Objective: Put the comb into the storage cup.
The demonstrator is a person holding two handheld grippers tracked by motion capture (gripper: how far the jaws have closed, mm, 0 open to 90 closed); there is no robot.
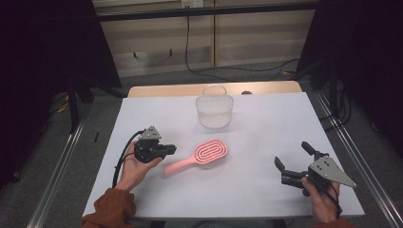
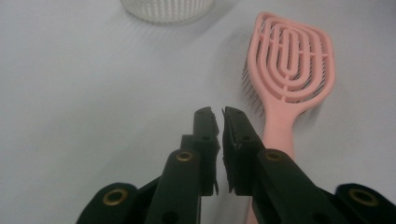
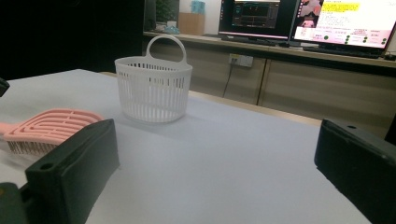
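Left gripper (image 1: 170, 150), seen from the high view, sits in the person's upturned left hand (image 1: 135, 166) near the front left of the counter (image 1: 266, 137), its jaws drawn together on nothing and pointing at the pink hairbrush (image 1: 199, 156), whose handle end lies just beside them without touching. That brush lies flat near the middle of the counter, handle toward the left gripper and head toward the white slatted basket (image 1: 215, 112), which stands upright farther back, well apart from both grippers. At the front right, the right gripper (image 1: 292, 161) is held in the right hand (image 1: 321, 202) with its jaws spread wide and empty, aimed across the counter toward the brush. From the left gripper view, the left gripper (image 2: 220, 119) shows a thin slit between its jaws, hovering over bare counter, with the hairbrush (image 2: 289, 65) just to their right, bristles down, and the base of the basket (image 2: 166, 8) at the top edge. From the right gripper view, the two jaws stand far apart at either side of the frame, the basket (image 3: 153, 91) upright ahead with its handle raised, the hairbrush (image 3: 49, 126) low at the left, and lit monitors (image 3: 299, 18) on a bench behind.
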